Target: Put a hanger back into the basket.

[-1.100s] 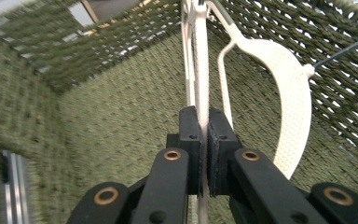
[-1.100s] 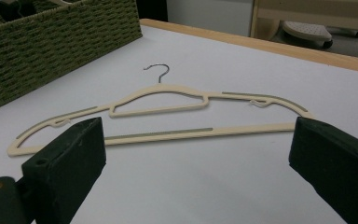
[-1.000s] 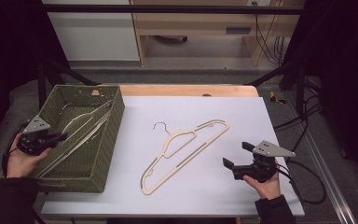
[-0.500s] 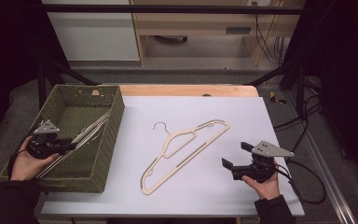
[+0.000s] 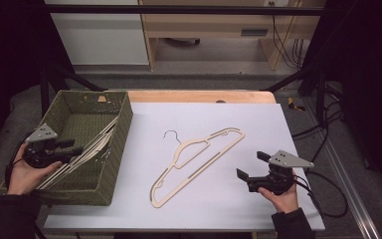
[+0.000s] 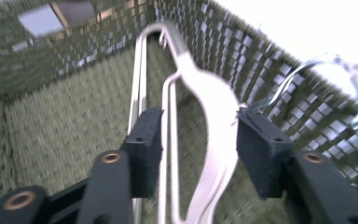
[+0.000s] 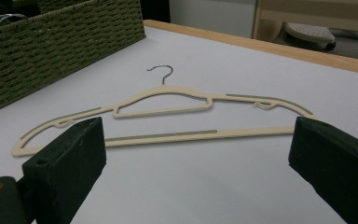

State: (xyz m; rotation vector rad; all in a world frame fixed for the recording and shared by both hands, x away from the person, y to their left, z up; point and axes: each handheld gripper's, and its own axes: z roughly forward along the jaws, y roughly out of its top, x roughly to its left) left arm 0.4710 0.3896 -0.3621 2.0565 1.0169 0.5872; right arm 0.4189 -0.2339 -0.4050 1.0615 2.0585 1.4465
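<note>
A cream hanger (image 5: 194,158) with a metal hook lies flat in the middle of the white table top (image 5: 229,119). My right gripper (image 5: 252,164) rests to its right, jaws wide open and empty; in the right gripper view the hanger (image 7: 168,100) lies just ahead of the gripper (image 7: 196,154). My left gripper (image 5: 74,147) reaches into the green woven basket (image 5: 124,119). In the left gripper view it (image 6: 200,144) stands open, its pads on either side of the white hangers (image 6: 214,116) leaning against the basket wall.
Several pale hangers (image 5: 97,144) lean along the basket's right wall. The basket (image 7: 65,46) stands at the table's left edge. A wooden strip (image 5: 204,95) runs along the table's far edge. Cables trail off to the right of the table.
My left gripper has moved a little to the right, from the basket's left rim in toward the hangers. The right gripper and the hanger on the table have stayed put.
</note>
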